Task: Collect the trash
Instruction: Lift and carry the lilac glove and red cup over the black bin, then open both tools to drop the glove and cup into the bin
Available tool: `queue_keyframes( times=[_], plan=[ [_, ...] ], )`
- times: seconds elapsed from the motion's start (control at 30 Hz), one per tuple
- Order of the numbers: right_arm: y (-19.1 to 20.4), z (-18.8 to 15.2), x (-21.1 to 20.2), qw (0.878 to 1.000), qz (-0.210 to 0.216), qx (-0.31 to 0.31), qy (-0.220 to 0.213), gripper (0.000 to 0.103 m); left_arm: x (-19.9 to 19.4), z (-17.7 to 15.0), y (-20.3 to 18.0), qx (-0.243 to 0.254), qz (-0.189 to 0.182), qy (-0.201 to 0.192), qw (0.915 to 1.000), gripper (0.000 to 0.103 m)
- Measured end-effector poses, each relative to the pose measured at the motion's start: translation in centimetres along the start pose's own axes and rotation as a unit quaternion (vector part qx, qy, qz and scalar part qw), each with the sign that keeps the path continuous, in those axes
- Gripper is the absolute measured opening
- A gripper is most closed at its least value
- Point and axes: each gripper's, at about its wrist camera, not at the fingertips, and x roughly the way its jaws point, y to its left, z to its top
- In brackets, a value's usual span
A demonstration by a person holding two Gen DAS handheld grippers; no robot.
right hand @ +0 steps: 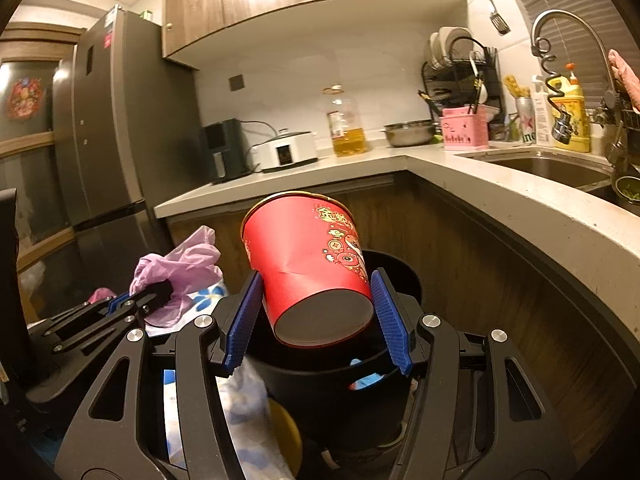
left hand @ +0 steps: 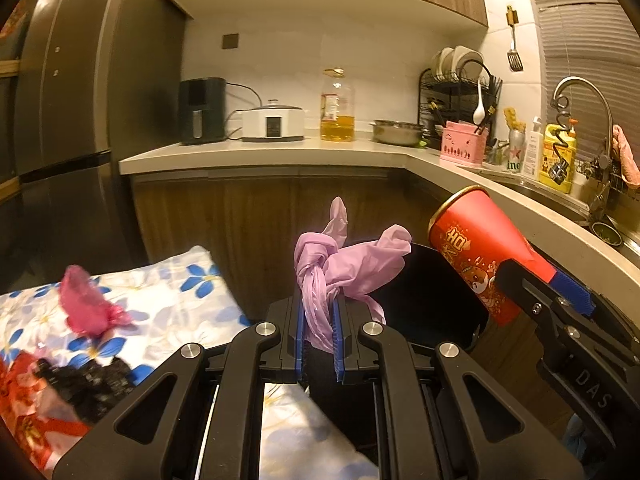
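Note:
My left gripper (left hand: pixel 319 320) is shut on a knotted purple plastic glove (left hand: pixel 340 268) and holds it in the air at the near rim of a black trash bin (left hand: pixel 440 300). My right gripper (right hand: pixel 316 320) is shut on a red paper cup (right hand: pixel 308 260), tilted with its mouth pointing away, held over the black bin (right hand: pixel 340 380). The cup (left hand: pixel 480 256) and right gripper also show at the right of the left wrist view. The glove (right hand: pixel 180 268) and left gripper show at the left of the right wrist view.
A table with a floral cloth (left hand: pixel 168 300) stands to the left, with a pink wrapper (left hand: pixel 88 304), a black scrap (left hand: pixel 88 380) and red paper (left hand: pixel 20 392) on it. A kitchen counter (left hand: pixel 280 152) and sink (right hand: pixel 552 168) curve behind the bin. A fridge (left hand: pixel 60 120) stands left.

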Motion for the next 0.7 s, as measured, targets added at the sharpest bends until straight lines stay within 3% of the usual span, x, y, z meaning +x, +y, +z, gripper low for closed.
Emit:
queue_keyframes(
  times=[0.7],
  plan=[
    [-2.1, 1.1, 4.3, 1.000, -0.025, 0.003, 0.003, 0.056, 5.2, 0.8, -1.8, 0.015, -0.032, 0.010, 0.9993, 0.011]
  ],
)
